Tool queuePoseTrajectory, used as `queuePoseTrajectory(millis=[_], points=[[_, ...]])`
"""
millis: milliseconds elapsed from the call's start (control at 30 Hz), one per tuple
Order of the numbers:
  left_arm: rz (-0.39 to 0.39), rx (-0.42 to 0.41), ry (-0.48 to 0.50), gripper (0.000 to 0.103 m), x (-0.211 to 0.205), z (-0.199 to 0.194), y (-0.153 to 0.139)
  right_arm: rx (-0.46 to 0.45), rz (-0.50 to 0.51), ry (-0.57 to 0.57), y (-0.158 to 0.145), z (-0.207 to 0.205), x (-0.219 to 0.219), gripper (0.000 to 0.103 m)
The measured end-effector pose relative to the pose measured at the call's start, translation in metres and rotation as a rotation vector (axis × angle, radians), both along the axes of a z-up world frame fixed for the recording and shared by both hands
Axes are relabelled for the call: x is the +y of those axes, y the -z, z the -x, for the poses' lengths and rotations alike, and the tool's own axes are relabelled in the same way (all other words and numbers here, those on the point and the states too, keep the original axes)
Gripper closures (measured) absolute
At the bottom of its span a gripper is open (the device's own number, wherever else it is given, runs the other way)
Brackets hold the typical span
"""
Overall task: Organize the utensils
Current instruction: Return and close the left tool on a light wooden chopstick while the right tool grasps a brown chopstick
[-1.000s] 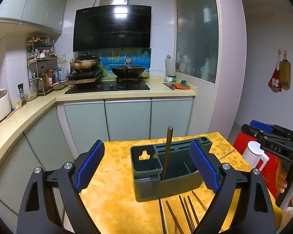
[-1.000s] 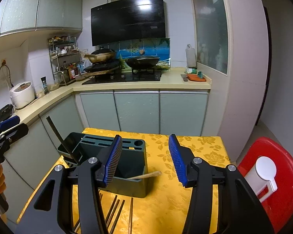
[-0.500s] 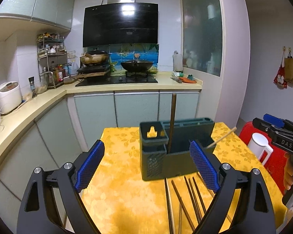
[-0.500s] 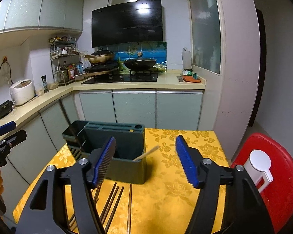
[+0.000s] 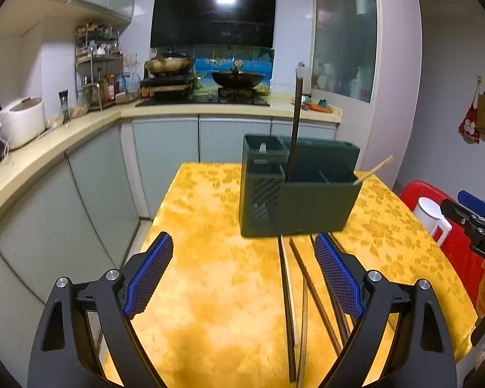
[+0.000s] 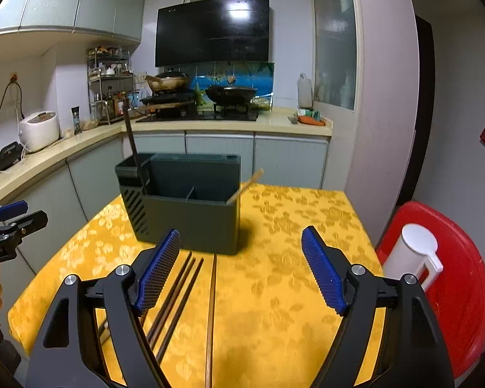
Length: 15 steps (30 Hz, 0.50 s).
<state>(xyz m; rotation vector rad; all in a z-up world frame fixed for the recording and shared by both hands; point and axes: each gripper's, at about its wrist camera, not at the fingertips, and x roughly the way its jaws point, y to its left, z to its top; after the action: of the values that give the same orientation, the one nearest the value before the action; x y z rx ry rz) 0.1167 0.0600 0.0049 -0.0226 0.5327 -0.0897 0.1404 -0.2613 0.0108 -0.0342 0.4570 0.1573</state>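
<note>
A dark green utensil holder (image 5: 299,197) stands on the yellow tablecloth; it also shows in the right wrist view (image 6: 187,203). A dark chopstick (image 5: 295,126) stands upright in it and a light wooden chopstick (image 5: 373,169) leans out of its right end. Several dark chopsticks (image 5: 294,291) lie flat on the cloth in front of the holder, also in the right wrist view (image 6: 177,294). My left gripper (image 5: 244,274) is open and empty, above the cloth in front of the holder. My right gripper (image 6: 241,268) is open and empty, above the loose chopsticks.
The table (image 6: 291,226) has a yellow flowered cloth. A red stool (image 6: 459,278) with a white lidded cup (image 6: 410,252) stands to its right. Kitchen cabinets and a counter (image 5: 48,148) run along the left and back.
Both grippers have pulled back and dropped lower, away from the holder. More of the loose chopsticks now show on the cloth. Both stay open.
</note>
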Motion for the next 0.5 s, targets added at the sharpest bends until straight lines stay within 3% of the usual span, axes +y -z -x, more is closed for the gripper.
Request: queuePoseTrajectory(millis=[500], points=[[-0.01,0.086,0.025,0.017,-0.006,0.046,0.056,0.089,-0.008,0.026,0.052,0.049,-0.008,0.028]])
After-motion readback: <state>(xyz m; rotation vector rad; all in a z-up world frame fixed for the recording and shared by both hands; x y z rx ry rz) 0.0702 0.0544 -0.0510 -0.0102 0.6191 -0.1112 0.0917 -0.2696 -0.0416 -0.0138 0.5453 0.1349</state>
